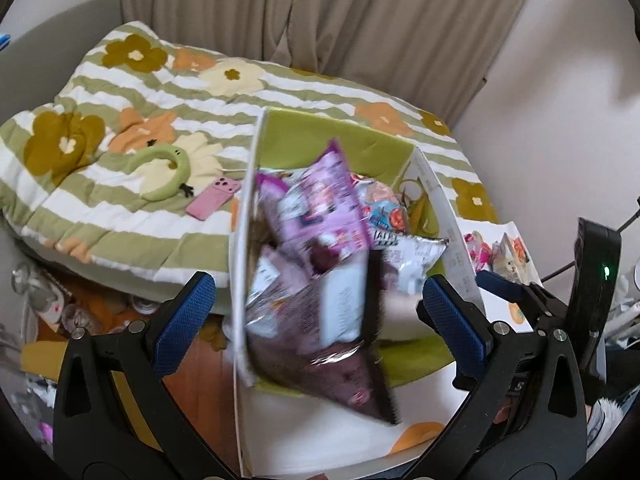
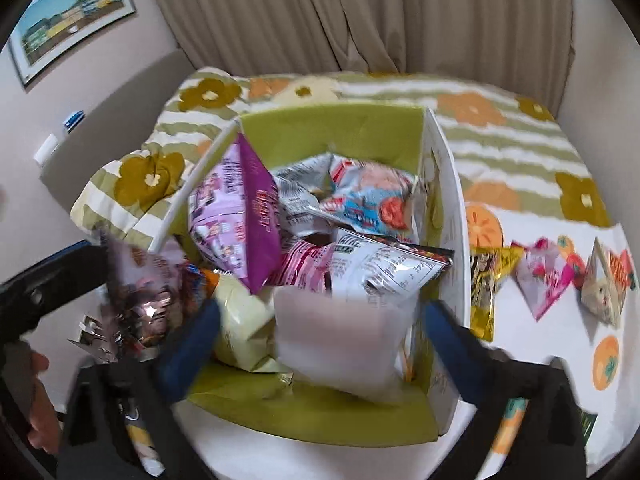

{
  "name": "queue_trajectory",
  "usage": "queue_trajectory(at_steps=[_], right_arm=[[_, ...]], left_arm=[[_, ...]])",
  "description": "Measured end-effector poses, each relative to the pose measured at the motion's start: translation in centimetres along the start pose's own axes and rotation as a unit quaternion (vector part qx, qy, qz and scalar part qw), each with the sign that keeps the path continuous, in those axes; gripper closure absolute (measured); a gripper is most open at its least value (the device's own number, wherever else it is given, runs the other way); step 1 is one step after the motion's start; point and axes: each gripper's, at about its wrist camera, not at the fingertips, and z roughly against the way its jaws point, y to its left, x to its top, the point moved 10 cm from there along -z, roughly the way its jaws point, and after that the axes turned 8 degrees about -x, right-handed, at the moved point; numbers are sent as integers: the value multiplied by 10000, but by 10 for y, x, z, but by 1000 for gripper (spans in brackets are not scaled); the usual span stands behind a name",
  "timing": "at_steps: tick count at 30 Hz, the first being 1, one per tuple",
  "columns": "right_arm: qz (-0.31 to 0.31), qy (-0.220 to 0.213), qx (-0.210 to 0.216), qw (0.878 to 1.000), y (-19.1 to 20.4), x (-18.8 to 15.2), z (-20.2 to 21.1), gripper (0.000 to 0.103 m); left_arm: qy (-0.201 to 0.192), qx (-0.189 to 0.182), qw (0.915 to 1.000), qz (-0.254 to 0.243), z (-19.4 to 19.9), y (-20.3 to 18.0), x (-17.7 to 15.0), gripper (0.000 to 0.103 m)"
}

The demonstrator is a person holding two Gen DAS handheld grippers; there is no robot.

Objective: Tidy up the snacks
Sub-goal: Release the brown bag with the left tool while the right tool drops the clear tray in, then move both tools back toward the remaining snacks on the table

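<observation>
Both grippers gape: the left gripper (image 1: 316, 312) over a blurred purple snack bag (image 1: 320, 344), the right gripper (image 2: 320, 320) over the green-lined snack box (image 2: 332, 120) (loose packets (image 2: 544, 280) at 3 o'clock).

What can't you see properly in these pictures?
- Left wrist view: the dark purple bag is smeared by motion, so its print can't be read.
- Right wrist view: the white packet between the right hand-held gripper fingers is blurred.
- The box bottom is hidden under snacks.
</observation>
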Motion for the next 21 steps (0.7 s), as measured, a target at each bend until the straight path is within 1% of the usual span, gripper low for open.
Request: queue_trajectory(at_steps=[3, 7, 12, 16, 21], right_arm=[[142, 37, -146, 9998, -3, -9, -3, 0], [121, 75, -120, 9998, -7, -18, -1, 0], [144, -155, -121, 9997, -12, -15, 19, 0], [74, -321, -86, 9994, -16, -12, 39, 0], [-44, -484, -141, 9987, -31, -14, 61, 0]], left_arm=[[6, 32, 10000, 64, 2, 2, -5, 0], [15, 100, 9999, 50, 6, -1, -12, 0], [-97, 78, 9999, -7, 17, -15, -14, 0], [-199, 64, 9997, -156, 28, -34, -14, 0], [-271, -57, 9989, -368, 33, -59, -16, 0]])
